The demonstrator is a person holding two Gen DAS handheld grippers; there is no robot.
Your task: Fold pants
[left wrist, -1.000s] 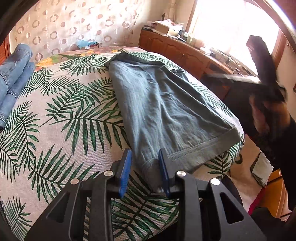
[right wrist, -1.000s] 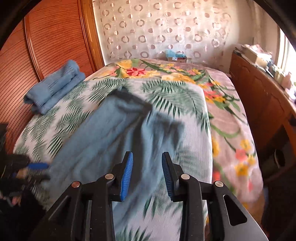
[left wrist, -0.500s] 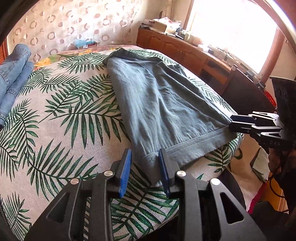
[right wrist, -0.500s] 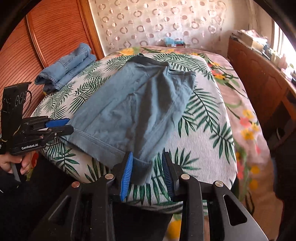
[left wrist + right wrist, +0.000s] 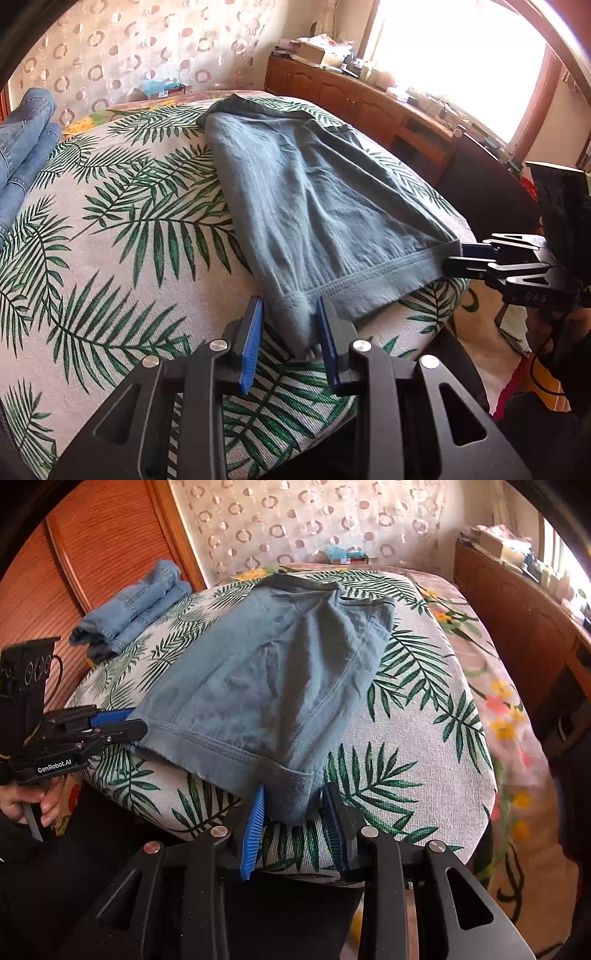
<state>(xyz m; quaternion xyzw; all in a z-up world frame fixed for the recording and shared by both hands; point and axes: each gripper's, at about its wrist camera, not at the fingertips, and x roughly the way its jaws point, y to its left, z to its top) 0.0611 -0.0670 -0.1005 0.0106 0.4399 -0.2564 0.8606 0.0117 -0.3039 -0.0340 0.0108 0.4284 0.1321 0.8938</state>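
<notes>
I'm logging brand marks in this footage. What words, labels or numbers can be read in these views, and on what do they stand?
"GenRobot.AI": white lettering on the black body of the left tongs, right wrist view.
"OAS": faint embossed letters, an uncertain reading, on the body of the right tongs, left wrist view.
Box by the far wall: print too small to read.
Clutter on the wooden sideboard: too blurred to read.
Grey-blue pants: no label showing.

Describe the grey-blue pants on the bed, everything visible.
The grey-blue pants lie flat and lengthwise on the palm-leaf bedspread. The soft, lightly creased fabric looks like cotton or linen, with a stitched hem at the near edge and a darker band at the far end. Each near hem corner sits between tongs, left and right; the right jaws have just been closing.
</notes>
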